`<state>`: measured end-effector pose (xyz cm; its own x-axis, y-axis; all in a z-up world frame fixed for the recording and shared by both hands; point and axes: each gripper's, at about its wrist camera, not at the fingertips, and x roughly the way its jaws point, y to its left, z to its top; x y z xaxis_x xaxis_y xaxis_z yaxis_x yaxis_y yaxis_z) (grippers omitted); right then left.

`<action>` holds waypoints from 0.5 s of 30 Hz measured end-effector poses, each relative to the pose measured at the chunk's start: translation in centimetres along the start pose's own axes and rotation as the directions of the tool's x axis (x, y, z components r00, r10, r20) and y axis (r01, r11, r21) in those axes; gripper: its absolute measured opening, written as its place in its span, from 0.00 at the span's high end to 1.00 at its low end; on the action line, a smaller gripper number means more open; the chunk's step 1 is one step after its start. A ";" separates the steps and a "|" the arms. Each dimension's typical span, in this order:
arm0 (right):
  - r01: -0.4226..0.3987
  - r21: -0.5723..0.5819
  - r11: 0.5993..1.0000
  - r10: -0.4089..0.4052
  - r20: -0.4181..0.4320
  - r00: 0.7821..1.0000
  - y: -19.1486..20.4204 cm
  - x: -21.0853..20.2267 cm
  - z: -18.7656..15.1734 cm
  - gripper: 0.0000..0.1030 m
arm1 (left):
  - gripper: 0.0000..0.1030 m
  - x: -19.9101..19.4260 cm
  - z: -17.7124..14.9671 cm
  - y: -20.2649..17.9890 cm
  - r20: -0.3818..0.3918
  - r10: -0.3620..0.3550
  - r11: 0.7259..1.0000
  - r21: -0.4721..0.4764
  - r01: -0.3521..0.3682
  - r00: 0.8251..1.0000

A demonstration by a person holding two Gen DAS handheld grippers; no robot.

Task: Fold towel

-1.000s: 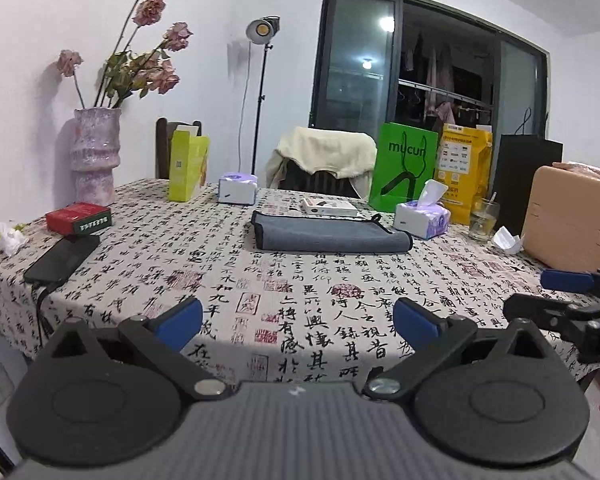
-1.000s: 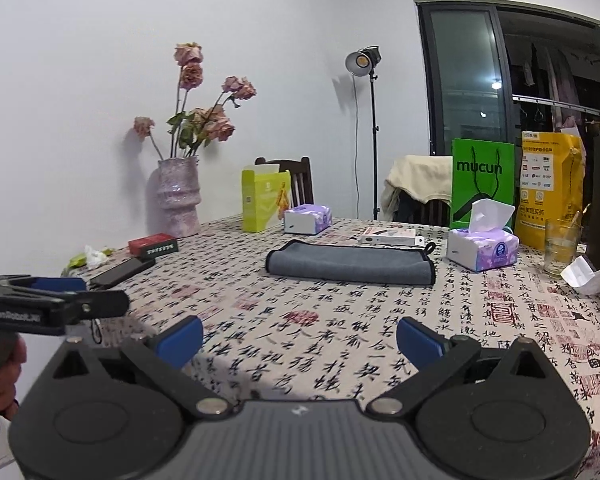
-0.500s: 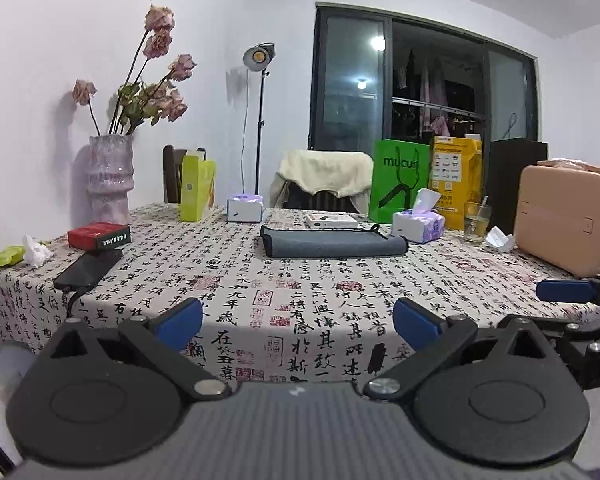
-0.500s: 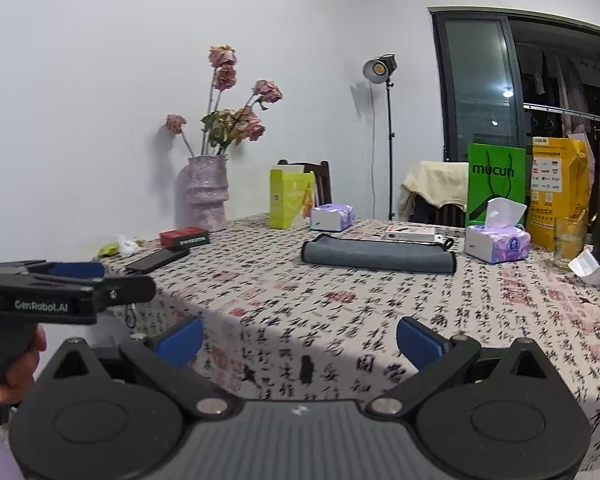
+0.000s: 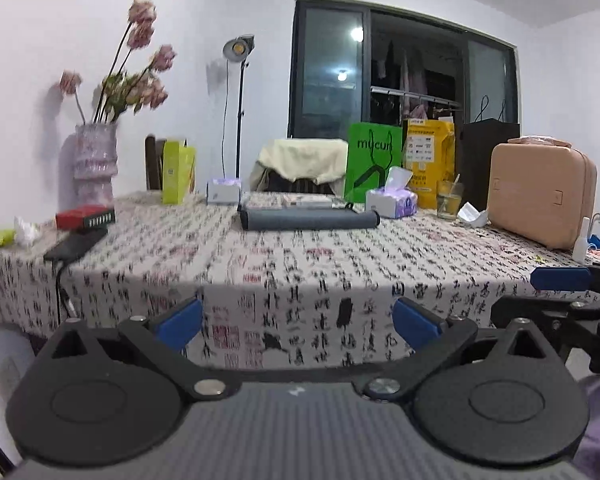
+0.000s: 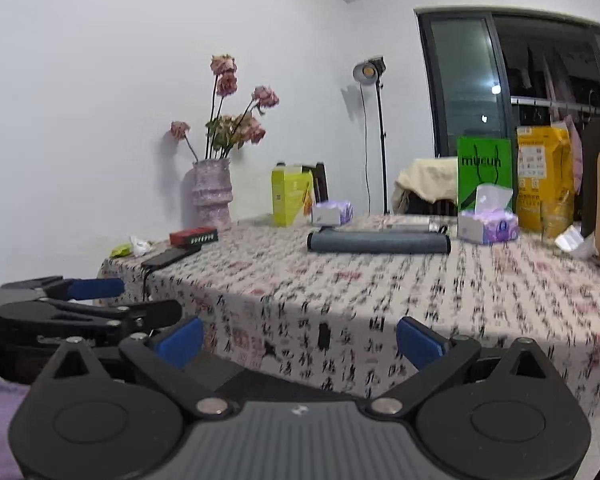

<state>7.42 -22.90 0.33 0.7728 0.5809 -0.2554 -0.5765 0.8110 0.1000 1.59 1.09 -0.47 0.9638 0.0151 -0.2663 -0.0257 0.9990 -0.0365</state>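
Left wrist view showed the left tongs (image 5: 296, 322) held below and in front of the near edge of a bench (image 5: 300, 264) draped in a patterned cloth, their blue-tipped fingers spread wide apart and gripping nothing. Right wrist view showed the right tongs (image 6: 300, 340) likewise spread apart and empty, held low before the same near edge, just beside the other tool. A grey towel (image 5: 309, 219) was seen lying as a long, flat, neatly folded bundle near the far edge of the bench, well apart from both tools. A tissue box (image 5: 392, 202) was placed just beside its right end, with a glass (image 5: 449, 201) further toward the far right corner. A phone (image 5: 76, 245) and a red box (image 5: 85, 217) were set by the left edge.

The fold was judged to be finished. If the towel were approached again, the tissue box or glass could be knocked by a careless sweep, and the hanging cloth could be snagged by the low-held tongs, dragging everything on it.
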 end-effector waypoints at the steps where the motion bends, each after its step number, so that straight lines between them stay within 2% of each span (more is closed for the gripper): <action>1: 0.000 0.001 1.000 0.000 -0.010 1.000 0.1 -0.2 -0.2 0.00 | 0.00 -0.2 -0.2 0.0 0.002 -0.001 1.000 0.004 0.001 1.000; 15: 0.022 0.022 0.999 -0.022 -0.022 1.000 0.0 -0.7 -0.7 0.00 | 0.00 -0.8 -0.4 -0.3 0.023 0.006 1.000 0.017 -0.007 1.000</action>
<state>6.73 -23.35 -0.20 0.7791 0.5614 -0.2790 -0.5531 0.8250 0.1159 0.69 0.77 -0.64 0.9694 0.0225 -0.2444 -0.0277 0.9995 -0.0179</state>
